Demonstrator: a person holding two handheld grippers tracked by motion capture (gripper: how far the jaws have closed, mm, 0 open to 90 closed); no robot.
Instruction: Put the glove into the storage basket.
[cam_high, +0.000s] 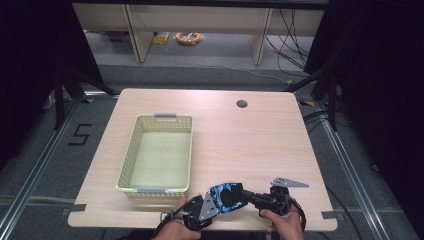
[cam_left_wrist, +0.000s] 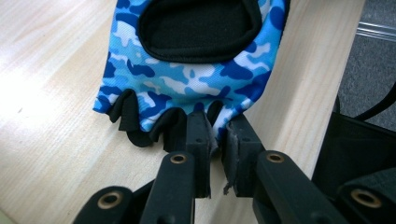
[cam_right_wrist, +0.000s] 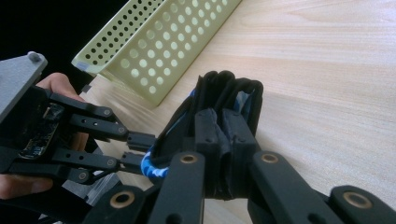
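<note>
A blue camouflage fingerless glove (cam_high: 227, 195) with a black lining hangs between my two grippers just above the table's front edge. My left gripper (cam_high: 212, 199) is shut on its finger end; in the left gripper view the jaws (cam_left_wrist: 218, 135) pinch the fabric between two finger openings of the glove (cam_left_wrist: 187, 79). My right gripper (cam_high: 243, 196) is shut on the opposite, wrist end. In the right gripper view its jaws (cam_right_wrist: 223, 126) clamp the folded black cuff of the glove (cam_right_wrist: 229, 88), and the left gripper (cam_right_wrist: 140, 149) comes in from the left.
A pale yellow perforated basket (cam_high: 131, 155) stands empty on the left half of the wooden table (cam_high: 240, 145), close behind the left hand. A round cable hole (cam_high: 242, 104) sits near the far edge. Both hands hold the grippers at the front edge.
</note>
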